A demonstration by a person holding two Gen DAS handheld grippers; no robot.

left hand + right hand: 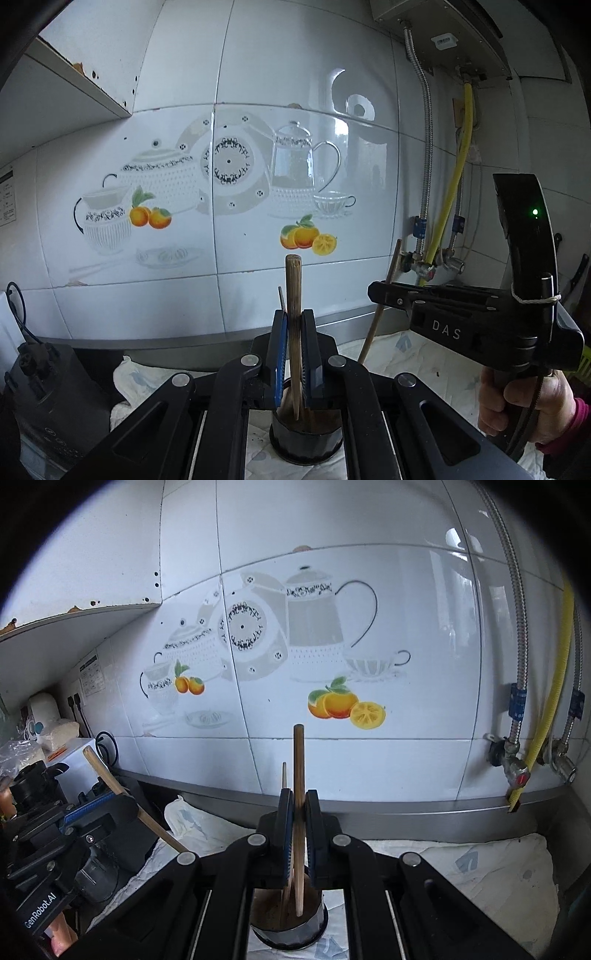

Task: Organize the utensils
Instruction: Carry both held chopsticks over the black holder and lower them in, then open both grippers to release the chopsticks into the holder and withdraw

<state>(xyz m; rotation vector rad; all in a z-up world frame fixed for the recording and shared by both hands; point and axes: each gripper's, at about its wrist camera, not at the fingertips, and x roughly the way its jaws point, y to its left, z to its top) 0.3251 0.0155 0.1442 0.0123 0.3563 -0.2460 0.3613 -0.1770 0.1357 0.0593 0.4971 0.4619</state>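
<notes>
My left gripper point(294, 325) is shut on a thick wooden chopstick point(293, 291). The stick stands upright with its lower end in a dark round holder cup point(306, 439) below the jaws. A thin second stick point(282, 298) rises just behind the left pad. My right gripper point(298, 803) is shut on a wooden chopstick point(298, 760), upright, its lower end in a dark cup point(288, 923). The right gripper also shows in the left wrist view point(384, 291) with its stick point(380, 306) slanting. The left gripper shows in the right wrist view point(110, 797) holding its slanted stick point(110, 775).
A white tiled wall with a teapot print point(229, 173) is close ahead. Metal hoses, a yellow pipe point(461, 155) and valves point(517, 764) stand at the right. A black appliance point(44, 391) and boxes point(74, 760) sit at the left. A white cloth point(480, 871) covers the counter.
</notes>
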